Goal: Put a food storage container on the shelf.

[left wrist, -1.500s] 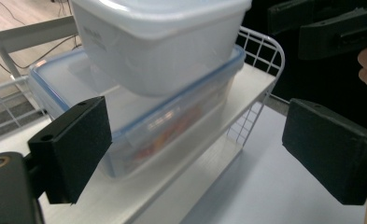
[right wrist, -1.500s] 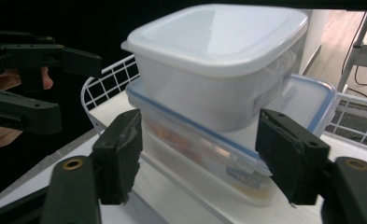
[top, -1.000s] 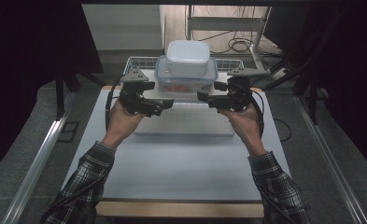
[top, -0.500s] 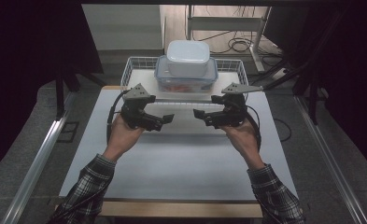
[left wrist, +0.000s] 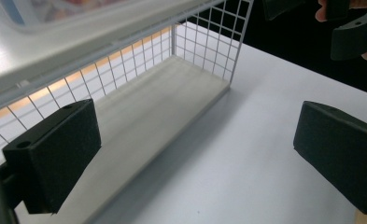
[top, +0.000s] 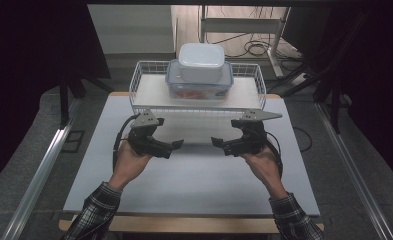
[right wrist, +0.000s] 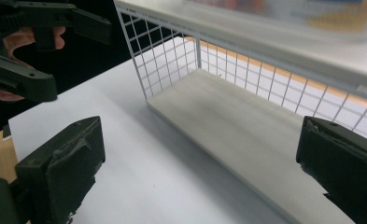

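**Both grippers open and empty, just near of the wire rack**

High view: You hold a gripper in each hand over a white table (top: 194,185). Your left gripper (top: 176,145) sits left of centre and your right gripper (top: 218,142) right of centre, their tips pointing at each other with a gap between them. Just beyond them, at the table's far edge, stands a white wire rack (top: 196,97) with a pale board as its floor. On the rack rests a clear tub (top: 199,85) with a blue-edged lid, and a smaller white box (top: 200,61) sits on that lid. Neither gripper touches the rack.

Left gripper view: Your left gripper's jaws stand wide apart with nothing between them but bare table. The rack (left wrist: 204,42) fills the upper left, its mesh end wall and board floor close ahead, and the tub (left wrist: 55,11) shows blurred at the top. Your right gripper (left wrist: 354,32) shows at the upper right.

Right gripper view: Your right gripper's jaws have just been opening and now stand wide, holding nothing. The rack (right wrist: 172,51) runs across the upper right, and the tub (right wrist: 312,14) is blurred above it. Your left gripper (right wrist: 45,42) shows at the upper left.
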Motion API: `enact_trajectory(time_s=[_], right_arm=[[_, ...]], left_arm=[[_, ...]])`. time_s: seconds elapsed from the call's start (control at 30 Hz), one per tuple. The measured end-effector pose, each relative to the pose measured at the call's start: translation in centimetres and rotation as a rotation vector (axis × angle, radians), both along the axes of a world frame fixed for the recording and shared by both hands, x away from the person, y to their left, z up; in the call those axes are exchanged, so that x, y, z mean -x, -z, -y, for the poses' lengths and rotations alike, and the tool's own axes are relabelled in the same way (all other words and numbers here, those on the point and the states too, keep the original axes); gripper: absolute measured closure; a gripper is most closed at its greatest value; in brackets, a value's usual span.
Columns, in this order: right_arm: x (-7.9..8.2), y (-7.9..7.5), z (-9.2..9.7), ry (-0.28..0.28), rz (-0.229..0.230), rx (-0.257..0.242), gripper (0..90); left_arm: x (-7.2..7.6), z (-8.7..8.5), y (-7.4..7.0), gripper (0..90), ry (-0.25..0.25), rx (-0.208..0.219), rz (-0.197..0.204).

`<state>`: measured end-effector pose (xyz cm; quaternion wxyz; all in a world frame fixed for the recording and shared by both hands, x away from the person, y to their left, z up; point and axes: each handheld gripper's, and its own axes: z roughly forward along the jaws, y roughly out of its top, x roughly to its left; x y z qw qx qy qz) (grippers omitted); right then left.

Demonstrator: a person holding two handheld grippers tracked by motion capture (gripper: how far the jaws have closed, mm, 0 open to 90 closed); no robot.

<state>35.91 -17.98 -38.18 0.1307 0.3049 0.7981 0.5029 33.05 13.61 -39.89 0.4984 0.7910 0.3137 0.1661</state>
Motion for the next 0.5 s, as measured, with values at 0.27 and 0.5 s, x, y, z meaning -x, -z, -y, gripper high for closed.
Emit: enact_trajectory(time_s=[0.27, 0.5], right_arm=[[1.0, 2.0, 1.3, 0.01, -0.018, 0.01, 0.0], [1.8, 3.4, 2.2, 0.018, -0.026, 0.027, 0.0]], left_arm=[[1.6, -0.6, 2.2, 0.3, -0.013, -0.003, -0.02], [2.9, -1.9, 4.1, 0.4, -0.023, -0.014, -0.024]])
